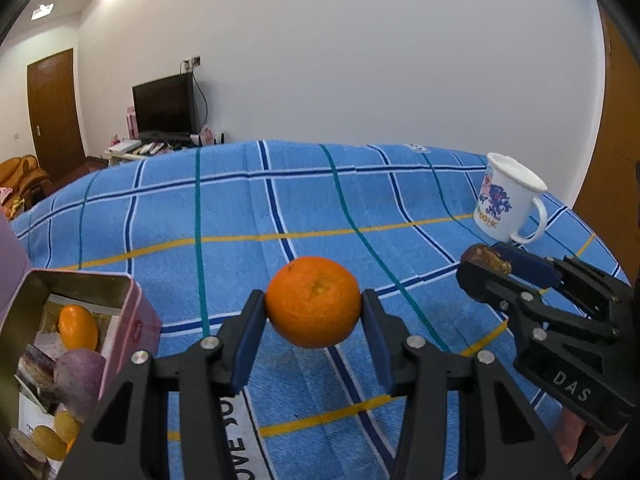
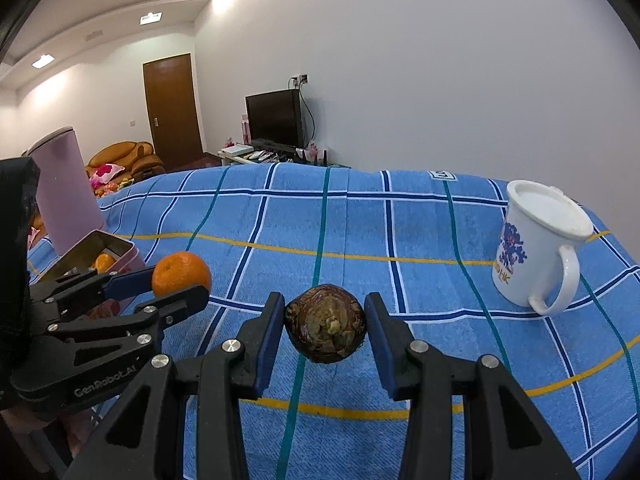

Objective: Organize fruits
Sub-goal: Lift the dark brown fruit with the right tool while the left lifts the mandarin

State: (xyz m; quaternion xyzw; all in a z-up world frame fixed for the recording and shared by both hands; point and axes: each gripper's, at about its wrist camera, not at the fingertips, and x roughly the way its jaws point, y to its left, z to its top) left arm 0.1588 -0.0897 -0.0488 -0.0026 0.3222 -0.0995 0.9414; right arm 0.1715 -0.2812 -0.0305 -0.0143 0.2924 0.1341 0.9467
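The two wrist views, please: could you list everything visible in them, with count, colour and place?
orange: one, orange, held above the cloth by the left gripper.
brown fruit: one, dark brown, held by the right gripper.
tin: one, pink, open, at the left of the cloth, holding several fruits.
mug: one, white with blue print, lidded, at the right.
cloth: one, blue checked, covering the surface.
television: one, black, by the far wall.
door: one, brown, in the background.
left gripper: black, blue pads, shut on the orange.
right gripper: black, blue pads, shut on the brown fruit.
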